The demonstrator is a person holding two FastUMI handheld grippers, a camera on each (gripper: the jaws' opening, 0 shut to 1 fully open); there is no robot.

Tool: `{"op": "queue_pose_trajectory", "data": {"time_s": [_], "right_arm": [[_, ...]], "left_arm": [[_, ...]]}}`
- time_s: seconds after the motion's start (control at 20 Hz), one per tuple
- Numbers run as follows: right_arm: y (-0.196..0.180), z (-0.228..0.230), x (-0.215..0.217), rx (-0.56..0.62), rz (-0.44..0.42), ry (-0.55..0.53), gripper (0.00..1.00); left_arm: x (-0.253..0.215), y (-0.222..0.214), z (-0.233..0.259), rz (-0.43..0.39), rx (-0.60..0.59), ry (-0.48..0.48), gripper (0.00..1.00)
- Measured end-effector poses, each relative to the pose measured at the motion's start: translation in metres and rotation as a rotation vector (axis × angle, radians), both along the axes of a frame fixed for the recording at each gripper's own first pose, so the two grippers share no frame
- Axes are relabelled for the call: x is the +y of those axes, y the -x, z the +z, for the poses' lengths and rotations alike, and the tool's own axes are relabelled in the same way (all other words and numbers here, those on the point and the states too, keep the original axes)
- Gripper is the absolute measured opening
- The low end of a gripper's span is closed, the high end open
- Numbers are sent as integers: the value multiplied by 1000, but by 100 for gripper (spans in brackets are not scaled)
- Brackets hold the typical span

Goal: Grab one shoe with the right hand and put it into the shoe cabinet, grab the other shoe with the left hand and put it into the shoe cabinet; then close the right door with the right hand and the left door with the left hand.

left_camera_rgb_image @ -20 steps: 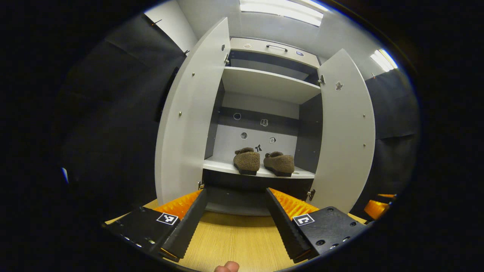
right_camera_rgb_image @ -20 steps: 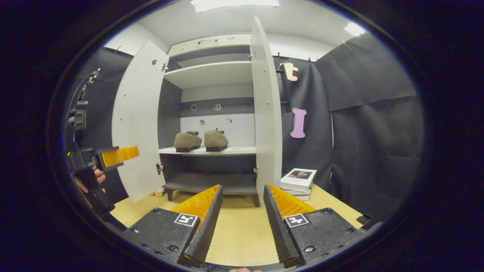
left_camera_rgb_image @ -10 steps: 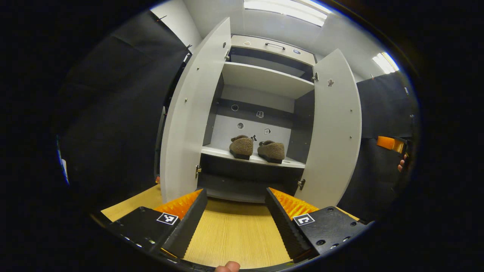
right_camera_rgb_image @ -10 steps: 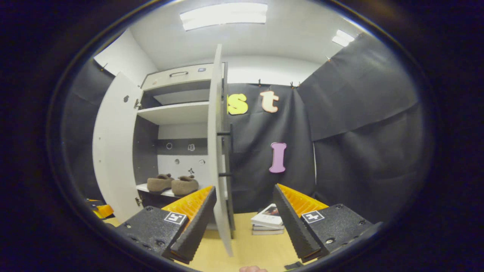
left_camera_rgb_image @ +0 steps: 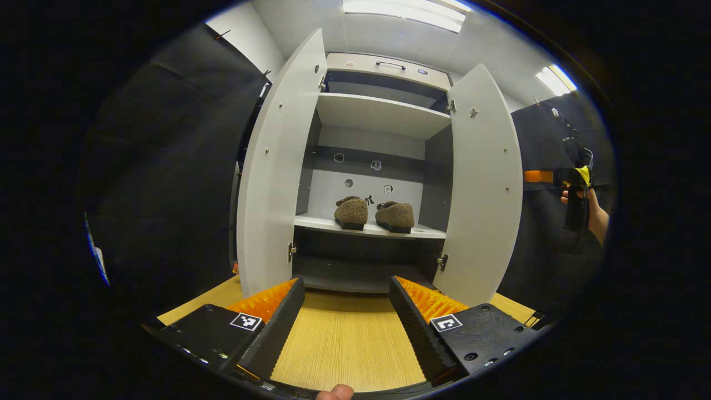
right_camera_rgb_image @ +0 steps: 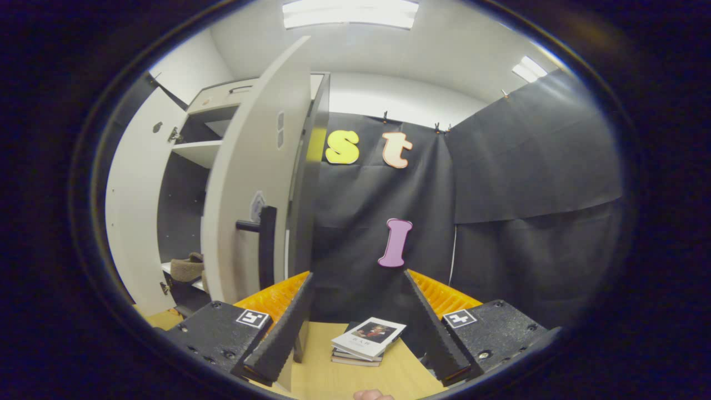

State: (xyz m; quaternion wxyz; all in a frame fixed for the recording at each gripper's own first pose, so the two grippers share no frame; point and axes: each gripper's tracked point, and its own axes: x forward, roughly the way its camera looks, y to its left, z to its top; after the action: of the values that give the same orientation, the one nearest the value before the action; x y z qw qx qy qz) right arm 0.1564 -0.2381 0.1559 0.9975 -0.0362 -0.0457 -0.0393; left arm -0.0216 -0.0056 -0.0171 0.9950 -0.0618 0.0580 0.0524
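Shoes [left_camera_rgb_image: 374, 214], a brown fuzzy pair, sit side by side on the middle shelf [left_camera_rgb_image: 369, 228] of the shoe cabinet [left_camera_rgb_image: 383, 119], toes pointing inward, so the stowing part of the task looks done and only the doors remain. In the left gripper view the left gripper [left_camera_rgb_image: 347, 328] hangs at 6 o'clock above the wooden floor [left_camera_rgb_image: 344, 344], jaws spread and empty, facing squarely into the cabinet between the left door [left_camera_rgb_image: 275, 178] at 10 o'clock and the right door [left_camera_rgb_image: 483, 189] at 2 o'clock; both stand wide open. Out at 3 o'clock, a hand [left_camera_rgb_image: 583, 201] holds the right gripper [left_camera_rgb_image: 534, 176] beyond the right door's outer face. In the right gripper view, the right gripper [right_camera_rgb_image: 355, 319] is also parted and holds nothing, with the door's dark handle [right_camera_rgb_image: 265, 244] at 9 o'clock: a sensible position, I judge, for pushing that door shut from outside. A stack of books [right_camera_rgb_image: 366, 341] lies on the floor just below.
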Motion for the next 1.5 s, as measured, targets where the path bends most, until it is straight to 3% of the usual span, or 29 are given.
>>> {"op": "queue_pose_trajectory", "data": {"time_s": [0.3,0.55,0.8,0.85,0.95,1.15,1.2,1.5], "right_arm": [[-25,-4,14,20,29,-8,99],[-16,-2,31,8,42,-5,92],[-9,-3,88,-18,131,29,92],[-8,-3,105,-19,166,29,88],[-13,-7,130,-22,195,25,92],[-26,-13,177,-17,268,-47,89],[-30,-16,186,-7,286,-61,92],[-16,-15,192,-38,233,-98,96]], "left_arm": [[-12,-5,-4,-28,4,-10,94],[-14,-6,-5,-37,4,-2,94],[-4,-7,-1,-23,-6,-29,94],[-3,-7,0,-21,-9,-31,94],[0,-6,1,-17,-10,-26,94],[2,-2,2,-11,-8,-17,94],[3,-1,4,-8,-11,-16,94],[11,9,9,16,-23,-26,94]]}}
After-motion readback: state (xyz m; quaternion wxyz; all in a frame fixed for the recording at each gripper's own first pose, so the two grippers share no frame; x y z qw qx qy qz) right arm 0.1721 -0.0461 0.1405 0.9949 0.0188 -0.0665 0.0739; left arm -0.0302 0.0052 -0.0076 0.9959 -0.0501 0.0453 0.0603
